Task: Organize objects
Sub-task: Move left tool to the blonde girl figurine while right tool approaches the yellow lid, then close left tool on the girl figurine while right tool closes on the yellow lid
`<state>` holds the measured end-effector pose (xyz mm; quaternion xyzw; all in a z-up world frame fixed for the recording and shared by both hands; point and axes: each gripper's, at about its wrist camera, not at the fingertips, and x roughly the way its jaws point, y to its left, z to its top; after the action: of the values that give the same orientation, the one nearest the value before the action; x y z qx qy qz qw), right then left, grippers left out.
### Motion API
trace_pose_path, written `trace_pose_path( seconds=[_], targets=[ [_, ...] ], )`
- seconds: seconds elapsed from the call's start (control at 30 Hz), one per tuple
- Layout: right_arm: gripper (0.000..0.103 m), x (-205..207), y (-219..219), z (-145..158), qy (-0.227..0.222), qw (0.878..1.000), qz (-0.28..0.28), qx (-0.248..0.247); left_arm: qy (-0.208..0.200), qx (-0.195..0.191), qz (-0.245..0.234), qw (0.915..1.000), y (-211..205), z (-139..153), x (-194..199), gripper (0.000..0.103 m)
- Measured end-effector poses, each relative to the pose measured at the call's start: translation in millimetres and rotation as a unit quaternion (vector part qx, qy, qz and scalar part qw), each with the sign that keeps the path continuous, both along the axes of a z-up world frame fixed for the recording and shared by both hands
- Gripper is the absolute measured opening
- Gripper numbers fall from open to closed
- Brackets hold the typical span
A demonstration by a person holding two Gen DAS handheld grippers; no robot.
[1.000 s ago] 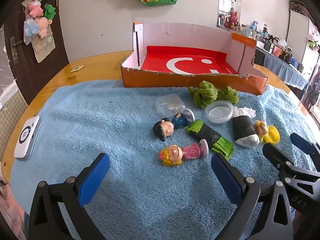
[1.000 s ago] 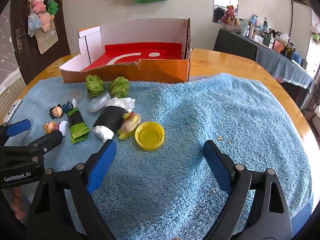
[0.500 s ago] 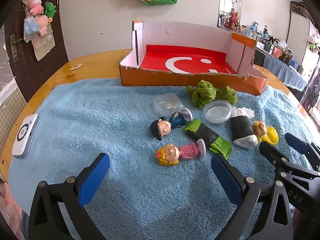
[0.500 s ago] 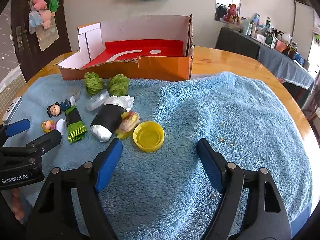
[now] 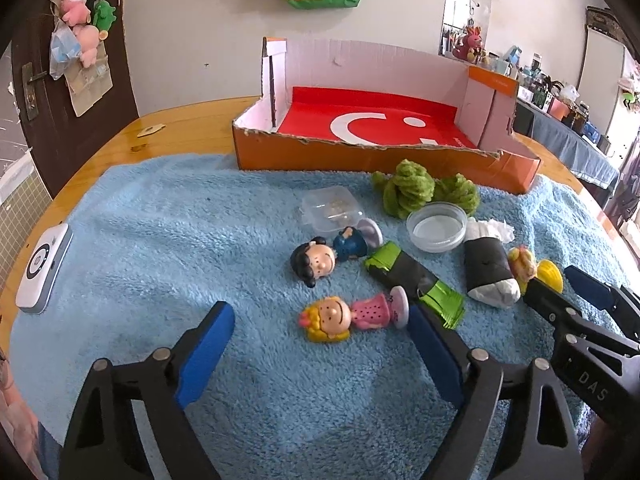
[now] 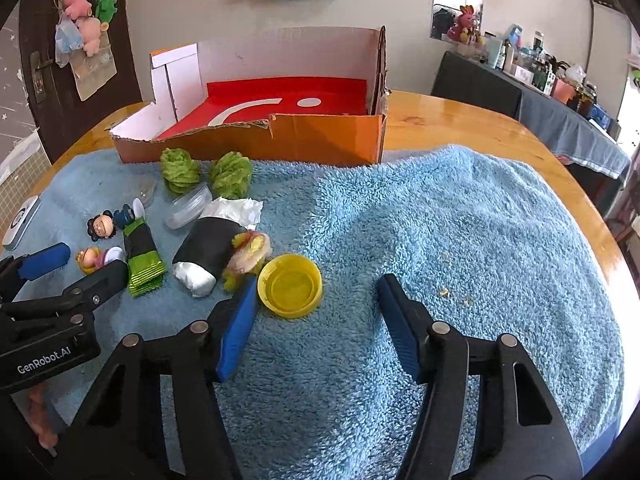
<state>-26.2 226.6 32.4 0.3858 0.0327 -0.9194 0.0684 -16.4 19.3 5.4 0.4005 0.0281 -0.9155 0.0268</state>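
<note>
Hovering over the blue towel (image 6: 460, 216), the left gripper (image 5: 320, 344) and right gripper (image 6: 316, 316) both gape wide, holding nothing. Just ahead lie two dolls (image 5: 352, 314), one yellow cap (image 6: 290, 285), one green packet (image 5: 416, 280) and one black roll (image 5: 488, 268). Beyond come two clear lids (image 5: 437, 226) and two green balls (image 5: 408, 188). Farthest stands one box (image 5: 384, 156) on the table (image 5: 180, 132).

Pale wall (image 5: 192, 20) behind, dark door (image 5: 44, 92) (toys hung on it), cluttered side counter (image 6: 560, 108).
</note>
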Motion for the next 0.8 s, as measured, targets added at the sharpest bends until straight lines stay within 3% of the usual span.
trace_pose_path(
  seconds=[0.2,0.37,0.63,0.8],
  targets=[
    [0.048,-2.4,-0.3,0.3,0.003,1.000,-0.003,-0.002,0.006,0.007,0.001,1.0000,-5.0,-0.1,1.1,0.083],
    [0.032,-1.9,2.2,0.9,0.005,1.000,-0.007,-0.004,0.011,0.010,0.003,0.9999,-8.4,0.8,2.7,0.072],
    [0.030,-1.5,4.3,1.8,0.006,1.000,-0.008,-0.006,0.019,0.020,0.002,0.9996,-14.7,2.7,4.7,0.052],
    [0.030,-0.8,5.4,3.1,0.008,1.000,-0.009,-0.006,0.021,0.021,-0.001,0.9995,-16.1,2.9,5.5,0.051]
  ],
)
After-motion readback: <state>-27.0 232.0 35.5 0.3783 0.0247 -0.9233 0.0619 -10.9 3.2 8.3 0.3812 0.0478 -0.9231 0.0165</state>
